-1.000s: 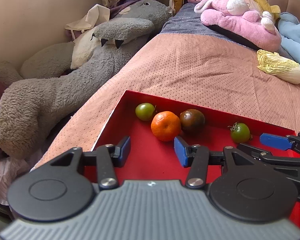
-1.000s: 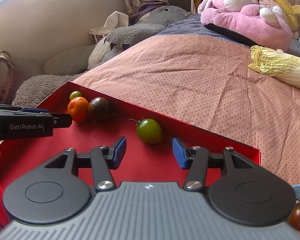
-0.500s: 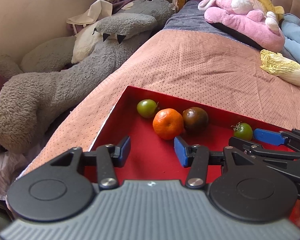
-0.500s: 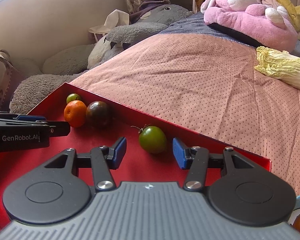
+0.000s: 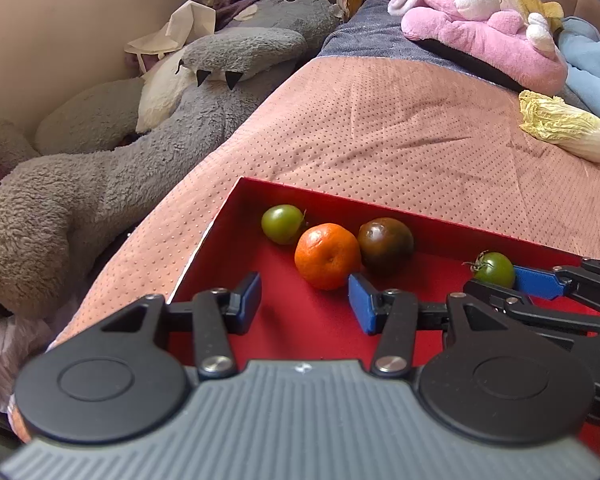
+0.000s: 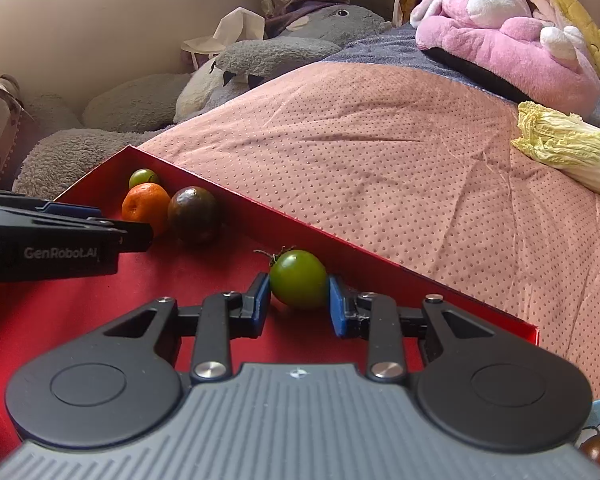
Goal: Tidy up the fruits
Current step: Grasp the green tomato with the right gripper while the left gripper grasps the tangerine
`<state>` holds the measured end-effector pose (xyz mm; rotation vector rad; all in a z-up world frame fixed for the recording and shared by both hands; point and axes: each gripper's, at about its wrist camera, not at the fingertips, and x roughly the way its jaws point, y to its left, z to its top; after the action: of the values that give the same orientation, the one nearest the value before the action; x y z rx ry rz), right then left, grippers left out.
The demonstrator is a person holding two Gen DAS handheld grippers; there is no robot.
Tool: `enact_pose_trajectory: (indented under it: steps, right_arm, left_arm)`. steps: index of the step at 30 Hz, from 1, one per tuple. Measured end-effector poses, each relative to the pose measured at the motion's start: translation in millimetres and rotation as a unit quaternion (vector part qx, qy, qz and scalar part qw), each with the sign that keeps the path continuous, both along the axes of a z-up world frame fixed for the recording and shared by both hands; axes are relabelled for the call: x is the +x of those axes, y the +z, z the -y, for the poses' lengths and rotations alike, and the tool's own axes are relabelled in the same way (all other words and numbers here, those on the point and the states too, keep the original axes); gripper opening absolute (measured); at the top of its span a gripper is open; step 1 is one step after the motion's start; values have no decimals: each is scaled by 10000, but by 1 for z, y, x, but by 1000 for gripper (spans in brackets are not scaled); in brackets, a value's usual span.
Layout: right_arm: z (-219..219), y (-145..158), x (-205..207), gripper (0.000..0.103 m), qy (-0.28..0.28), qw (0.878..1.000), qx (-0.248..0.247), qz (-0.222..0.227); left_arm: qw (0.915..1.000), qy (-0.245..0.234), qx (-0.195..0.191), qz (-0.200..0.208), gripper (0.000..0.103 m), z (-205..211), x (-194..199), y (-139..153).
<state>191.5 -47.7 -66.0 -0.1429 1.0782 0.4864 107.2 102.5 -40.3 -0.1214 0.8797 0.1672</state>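
The right hand-held gripper (image 6: 299,297) is clamped on a green tomato (image 6: 298,279) resting on the floor of the red tray (image 6: 380,264), close to its far wall. The tomato's stem end points left and slightly away; being nearly round, it shows no clear long axis. The left hand-held gripper (image 5: 304,300) hangs with its fingers apart and nothing between them, near the tray's far left corner, where a mandarin (image 5: 327,256), a dark tomato (image 5: 386,245) and a small green tomato (image 5: 282,224) cluster.

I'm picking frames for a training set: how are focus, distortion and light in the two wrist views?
Left wrist view: strong fisheye bending with dark corners, the gripper body at the bottom soft, the orange sharp. Right wrist view: same bending, blown-out white patch at the top left corner, green tomato crisp between the pads, soft shadows in the red tray.
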Motion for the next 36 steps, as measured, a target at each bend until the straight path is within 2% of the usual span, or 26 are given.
enact_pose_trajectory:
  steps: [8,18,20,22,27,36]
  right_arm:
    - [24,19,-21,36,-64,9998,200,-26]
    - [44,43,-63,36,45,9996,268,-54]
    - [46,47,-68,36,42,9996,264,-33]
    - [49,51,-71,36,24,9997,260,-18]
    - [56,60,-80,36,-26,9997,234,15]
    - [67,70,-97,36,-101,9995,312,47]
  left_arm:
    - [9993,-319,207,-65,51,13,9,-6]
    - [9990,-400,182,-63,51,16,12,-7]
    - [9991,-411,136,-53,48,16,12,-7]
    - [9992,-374,141,-70,35,14,11,-8]
    - [9992,-400,80,-56,34,14,4,-6]
    - [9989,-321,-341,77,32,5,-21,6]
